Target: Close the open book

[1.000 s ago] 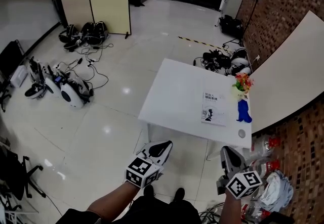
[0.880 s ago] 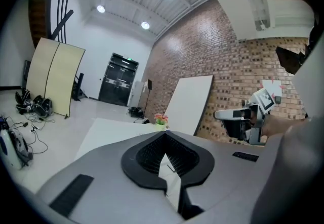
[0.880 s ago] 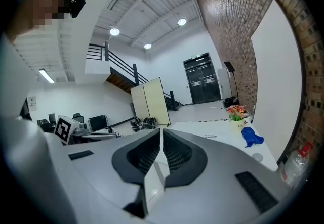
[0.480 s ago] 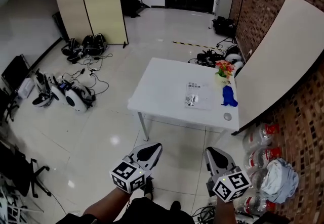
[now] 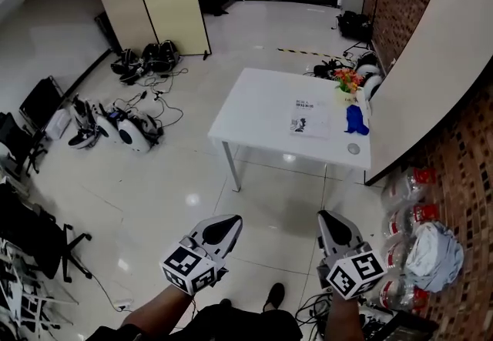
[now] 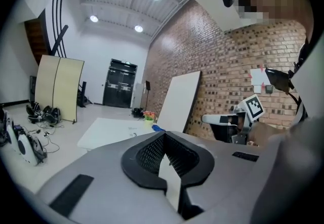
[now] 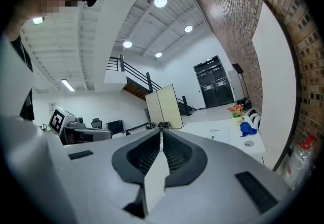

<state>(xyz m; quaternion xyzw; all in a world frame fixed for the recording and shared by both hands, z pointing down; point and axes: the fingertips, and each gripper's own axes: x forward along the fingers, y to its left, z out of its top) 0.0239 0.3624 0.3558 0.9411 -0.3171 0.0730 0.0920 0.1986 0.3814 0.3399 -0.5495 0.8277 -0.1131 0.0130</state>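
The book (image 5: 310,117) lies flat on the white table (image 5: 254,112) with its white printed cover up, well ahead of me. Both grippers hang over the floor, far short of the table. My left gripper (image 5: 231,220) has its jaws together with nothing between them, and the left gripper view (image 6: 163,134) shows the same, with the table (image 6: 109,129) small in the distance. My right gripper (image 5: 323,216) is likewise shut and empty; past its tips (image 7: 161,129) the table (image 7: 223,129) is visible far off.
On the table's right side are a flower pot (image 5: 348,79), a blue object (image 5: 357,120) and a small round thing (image 5: 353,148). A large white board (image 5: 420,62) leans on the brick wall. Gear and cables (image 5: 115,128) litter the floor left; bottles (image 5: 408,216) lie right.
The table and book have receded and shrunk in the head view as I backed away. Both grippers stayed shut and kept their place low in the picture.
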